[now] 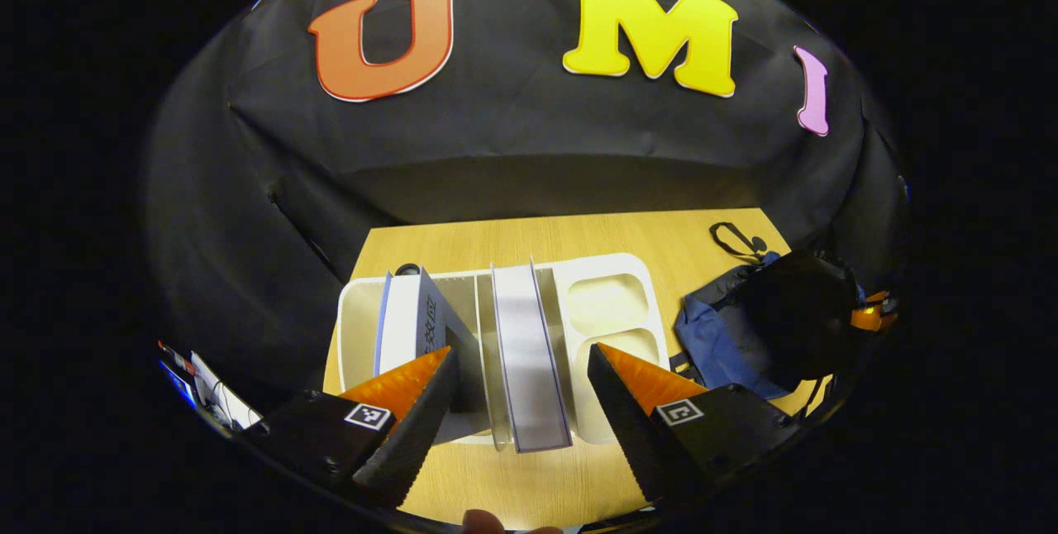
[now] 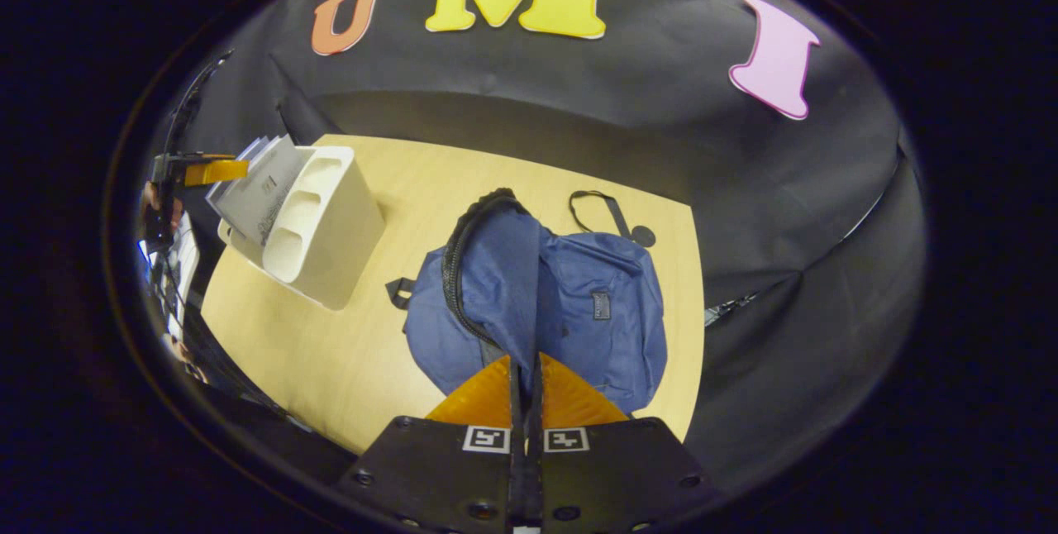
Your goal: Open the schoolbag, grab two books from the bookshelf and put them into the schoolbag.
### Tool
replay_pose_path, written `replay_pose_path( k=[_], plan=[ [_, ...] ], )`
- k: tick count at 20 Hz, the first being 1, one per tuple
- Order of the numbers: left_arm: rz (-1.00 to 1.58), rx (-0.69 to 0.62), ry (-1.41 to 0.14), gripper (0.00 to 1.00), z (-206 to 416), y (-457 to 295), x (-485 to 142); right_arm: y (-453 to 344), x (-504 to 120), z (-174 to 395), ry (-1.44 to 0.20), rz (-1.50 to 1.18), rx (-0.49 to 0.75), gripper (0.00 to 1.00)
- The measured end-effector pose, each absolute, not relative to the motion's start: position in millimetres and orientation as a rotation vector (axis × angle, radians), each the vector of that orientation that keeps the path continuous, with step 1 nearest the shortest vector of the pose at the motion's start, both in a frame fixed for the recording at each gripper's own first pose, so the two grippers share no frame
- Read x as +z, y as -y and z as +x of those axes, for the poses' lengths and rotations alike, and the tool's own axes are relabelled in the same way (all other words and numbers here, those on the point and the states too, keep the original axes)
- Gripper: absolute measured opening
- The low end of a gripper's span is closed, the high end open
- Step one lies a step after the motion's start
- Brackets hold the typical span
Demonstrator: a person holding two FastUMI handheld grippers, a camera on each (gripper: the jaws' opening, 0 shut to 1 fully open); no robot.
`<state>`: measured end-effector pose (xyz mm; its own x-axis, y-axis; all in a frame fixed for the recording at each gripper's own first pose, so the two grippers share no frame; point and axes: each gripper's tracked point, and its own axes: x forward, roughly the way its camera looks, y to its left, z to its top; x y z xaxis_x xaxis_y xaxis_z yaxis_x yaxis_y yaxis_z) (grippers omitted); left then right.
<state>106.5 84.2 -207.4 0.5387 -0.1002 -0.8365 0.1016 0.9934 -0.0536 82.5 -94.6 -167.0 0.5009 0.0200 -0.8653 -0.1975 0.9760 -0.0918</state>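
Observation:
A white bookshelf stands on the wooden table with two books in it: one leaning at the left and one upright in a middle slot. My left gripper hangs open over the shelf, its fingers either side of the upright book without touching it. The blue schoolbag lies on the table with its zipper open. My right gripper is shut on the schoolbag's flap and holds it lifted. The bookshelf, the books and the left gripper show at the left.
The schoolbag lies to the right of the shelf, with the right gripper over it. A black strap loop lies behind the bag. Bare tabletop runs between shelf and bag. A hand holds the left gripper.

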Motion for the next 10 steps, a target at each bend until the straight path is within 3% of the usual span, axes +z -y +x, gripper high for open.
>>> replay_pose_path(
  k=[7,10],
  plan=[
    [0.048,-0.107,-1.170,0.91,108,-87,-236,103,-167,81,-1.041,-0.119,0.142,0.00],
    [0.024,-0.095,-1.226,0.78,103,-84,-248,102,-169,81,-1.048,-0.100,0.153,0.00]
  ],
)
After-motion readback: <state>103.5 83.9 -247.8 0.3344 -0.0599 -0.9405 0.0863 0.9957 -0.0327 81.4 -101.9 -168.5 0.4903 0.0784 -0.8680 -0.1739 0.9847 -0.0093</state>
